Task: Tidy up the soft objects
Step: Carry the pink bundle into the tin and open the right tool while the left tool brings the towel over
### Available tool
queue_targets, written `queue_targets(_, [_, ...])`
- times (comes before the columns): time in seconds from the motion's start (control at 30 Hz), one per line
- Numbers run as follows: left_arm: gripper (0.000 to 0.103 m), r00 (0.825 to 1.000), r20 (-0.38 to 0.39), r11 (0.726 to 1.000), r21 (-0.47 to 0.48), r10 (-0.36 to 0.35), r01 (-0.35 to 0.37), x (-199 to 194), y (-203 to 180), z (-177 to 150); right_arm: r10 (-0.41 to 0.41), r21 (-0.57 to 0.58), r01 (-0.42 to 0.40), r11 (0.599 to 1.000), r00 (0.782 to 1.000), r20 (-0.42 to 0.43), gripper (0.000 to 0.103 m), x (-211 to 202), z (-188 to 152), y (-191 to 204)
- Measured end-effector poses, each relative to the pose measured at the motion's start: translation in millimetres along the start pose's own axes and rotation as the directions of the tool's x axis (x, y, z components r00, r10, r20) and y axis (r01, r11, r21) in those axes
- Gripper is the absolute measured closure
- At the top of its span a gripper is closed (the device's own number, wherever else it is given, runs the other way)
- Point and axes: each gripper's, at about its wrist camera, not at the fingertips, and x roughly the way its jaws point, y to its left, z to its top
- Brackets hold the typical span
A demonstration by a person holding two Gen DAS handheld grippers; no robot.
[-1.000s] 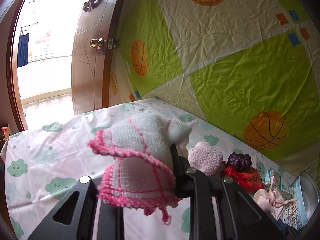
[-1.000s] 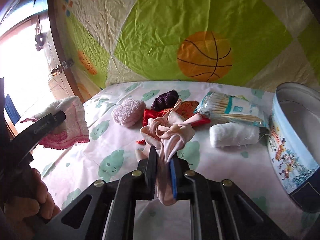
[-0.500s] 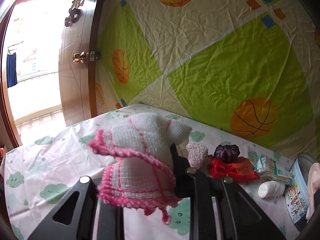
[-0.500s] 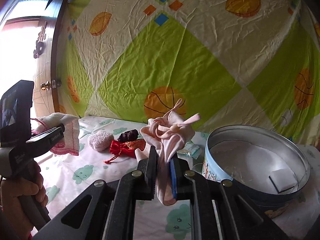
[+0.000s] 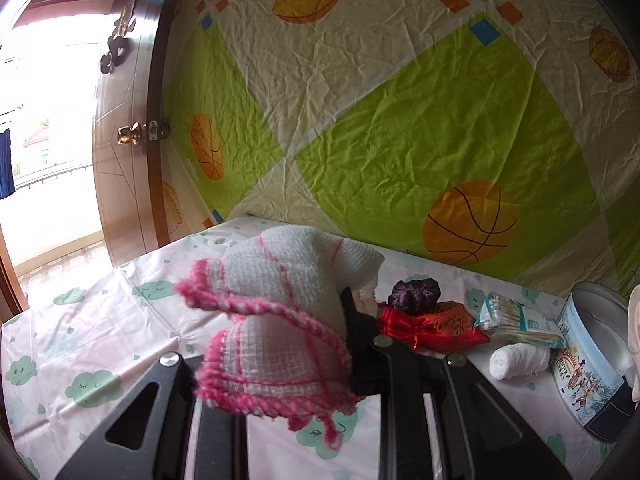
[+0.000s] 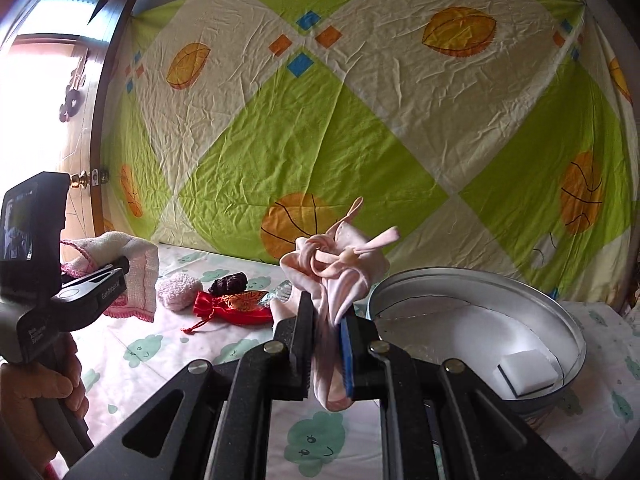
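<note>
Tin (image 6: 472, 280) is the reference: right gripper (image 6: 326, 344), clamped on a knotted pink cloth (image 6: 340, 264), holds it just left of the rim. Left gripper (image 5: 280, 344), farther left above the bed, grips a pink-edged washcloth (image 5: 276, 300). Loading looks underway; next, carry the pink cloth over the opening and let go.

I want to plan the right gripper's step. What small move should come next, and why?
Probably carry the pale pink cloth a little further right, over the open round tin, then release. The right gripper is shut on it, raised off the bed, and the tin lies just beside it.
</note>
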Motion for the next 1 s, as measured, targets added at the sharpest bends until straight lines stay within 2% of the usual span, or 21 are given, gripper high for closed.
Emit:
queue_targets(0.17, [0.081,1.000,0.001,0.999,0.029,-0.014,0.014,-7,-16,-4,-0.021,0.013,0.021,1.000,1.000,0.000,0.090,-4,0,-13])
queue_targets(0.5, [0.081,0.996,-0.028,0.995,0.055,-0.087,0.088,-21,-49,-13,-0.083,0.008,0.083,0.997,0.996,0.034,0.090,-13,1,-35])
queue_targets(1.0, [0.081,0.979,-0.045,0.973,0.114,-0.197,0.201,-45,-101,-22,-0.175,0.029,0.174,0.984,0.982,0.072,0.090,-23,3,-76])
